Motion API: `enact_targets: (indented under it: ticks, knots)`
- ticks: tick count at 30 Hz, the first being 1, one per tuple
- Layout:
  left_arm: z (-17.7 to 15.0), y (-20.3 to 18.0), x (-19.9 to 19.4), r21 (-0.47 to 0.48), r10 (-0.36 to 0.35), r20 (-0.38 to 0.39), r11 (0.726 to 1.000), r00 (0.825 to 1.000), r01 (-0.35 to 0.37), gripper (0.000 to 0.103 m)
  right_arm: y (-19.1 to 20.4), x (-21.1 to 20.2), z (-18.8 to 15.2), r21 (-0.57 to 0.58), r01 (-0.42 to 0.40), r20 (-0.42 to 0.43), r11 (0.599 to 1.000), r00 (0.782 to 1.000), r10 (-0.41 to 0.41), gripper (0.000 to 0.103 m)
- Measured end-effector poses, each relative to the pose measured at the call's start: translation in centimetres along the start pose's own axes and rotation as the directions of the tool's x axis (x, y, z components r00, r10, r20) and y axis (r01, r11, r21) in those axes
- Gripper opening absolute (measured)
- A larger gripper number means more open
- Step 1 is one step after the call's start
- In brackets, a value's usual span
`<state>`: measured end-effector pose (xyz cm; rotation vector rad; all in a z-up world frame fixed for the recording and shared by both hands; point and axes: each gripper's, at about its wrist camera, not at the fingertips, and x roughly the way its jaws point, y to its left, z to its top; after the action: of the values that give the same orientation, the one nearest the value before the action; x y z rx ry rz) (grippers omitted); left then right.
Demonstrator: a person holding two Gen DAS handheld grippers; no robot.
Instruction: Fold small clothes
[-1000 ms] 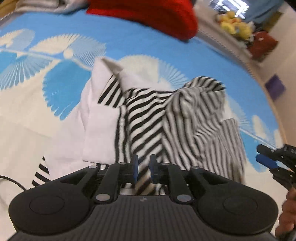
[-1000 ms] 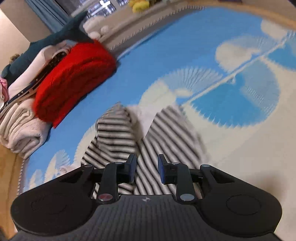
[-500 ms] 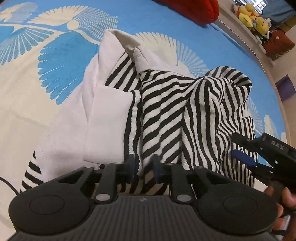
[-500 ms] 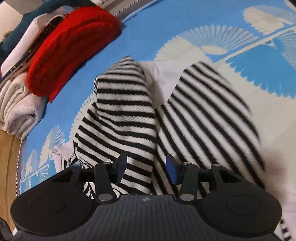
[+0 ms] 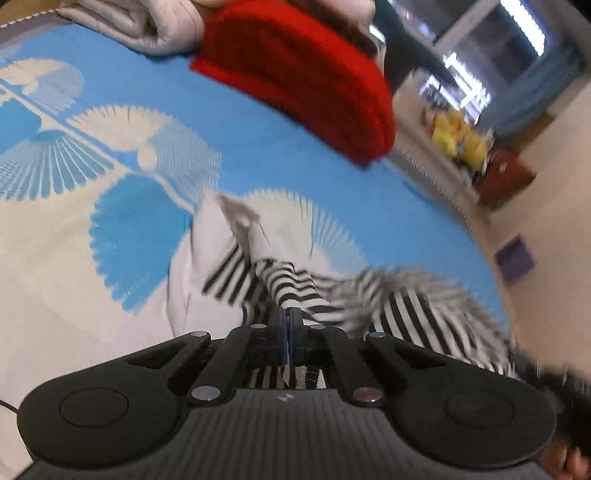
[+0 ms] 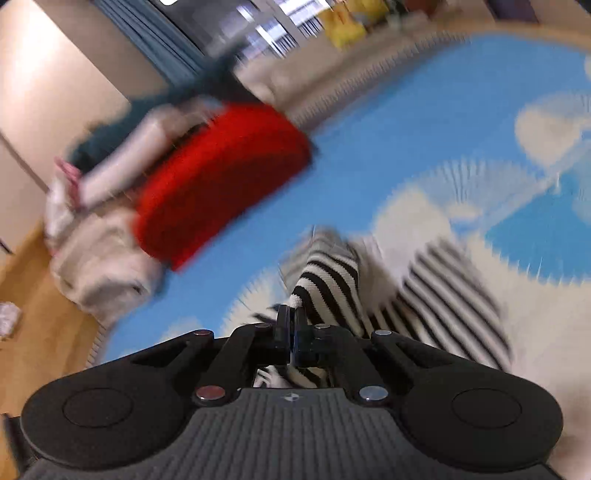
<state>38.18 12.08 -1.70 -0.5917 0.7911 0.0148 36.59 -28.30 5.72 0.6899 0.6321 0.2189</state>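
Observation:
A small black-and-white striped garment (image 5: 303,291) with white panels lies crumpled on the blue and cream patterned bedspread (image 5: 258,147). My left gripper (image 5: 287,319) is shut on a bunched fold of its near edge, and striped cloth shows behind the closed jaws. In the right wrist view the same striped garment (image 6: 328,280) rises in a ridge from my right gripper (image 6: 292,317), which is shut on another part of that edge. The rest of the cloth trails blurred to the right. A hand (image 5: 565,461) shows at the left view's lower right corner.
A folded red knit (image 5: 303,74) lies on the bedspread beyond the garment, with folded pale clothes (image 5: 140,22) stacked beside it. Yellow plush toys (image 5: 458,136) sit past the bed's far edge. Wooden floor (image 6: 33,302) lies to the left of the bed.
Both grippers went from open over the garment to shut on its near edge. They have lifted and tilted up, so the cloth is pulled up and the far red knit came into view.

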Motion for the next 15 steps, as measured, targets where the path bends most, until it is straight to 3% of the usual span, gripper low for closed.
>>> enact_targets:
  ticks: [2,4,6,7,8,9,11,12,13,15]
  knots:
    - [-0.1,0.7,0.1,-0.024,0.022,-0.031,0.999,0.999,-0.022,0.0,-0.5,-2.1,-0.4,0.019,-0.043,-0.012,0.999,0.999,0.043,0.0]
    - [-1.0,1.4,1.6,-0.01,0.104,-0.163,0.994,0.981,-0.107,0.0,-1.2,-2.1,-2.0,0.029,0.055,-0.176,0.998,0.983,-0.049,0.001]
    - [-2.2,2.1,3.0,0.04,0.222,-0.274,0.975,0.936,-0.219,0.001,-2.6,-0.9,-4.2,-0.014,0.202,-0.368,0.979,0.91,-0.192,0.002]
    - [-2.5,2.7,3.2,0.037,0.245,-0.294,0.969,0.924,-0.245,0.002,-3.3,-0.3,-5.1,-0.026,0.254,-0.43,0.967,0.87,-0.24,0.005]
    - [-2.5,3.1,3.0,0.007,0.237,-0.292,0.969,0.927,-0.246,0.005,-3.9,-0.1,-5.5,-0.022,0.288,-0.453,0.957,0.851,-0.267,0.005]
    - [-2.3,3.4,2.7,-0.032,0.219,-0.282,0.971,0.934,-0.237,0.008,-4.0,-0.3,-5.3,-0.005,0.305,-0.436,0.952,0.856,-0.277,0.006]
    - [-1.7,3.3,1.8,-0.095,0.141,-0.237,0.981,0.961,-0.167,0.027,-3.6,-1.1,-4.0,0.025,0.273,-0.358,0.962,0.901,-0.246,0.021]
    - [-1.2,3.1,1.4,-0.11,0.109,-0.214,0.985,0.971,-0.135,0.031,-3.3,-1.5,-3.2,0.027,0.248,-0.311,0.968,0.923,-0.228,0.043]
    - [-1.1,2.8,1.3,-0.115,0.089,-0.197,0.987,0.976,-0.113,0.036,-3.1,-1.5,-2.7,0.018,0.24,-0.275,0.971,0.934,-0.226,0.055]
    - [-1.4,1.8,1.3,-0.114,0.05,-0.186,0.991,0.981,-0.072,0.036,-3.1,-0.8,-2.0,-0.014,0.249,-0.223,0.968,0.943,-0.246,0.054]
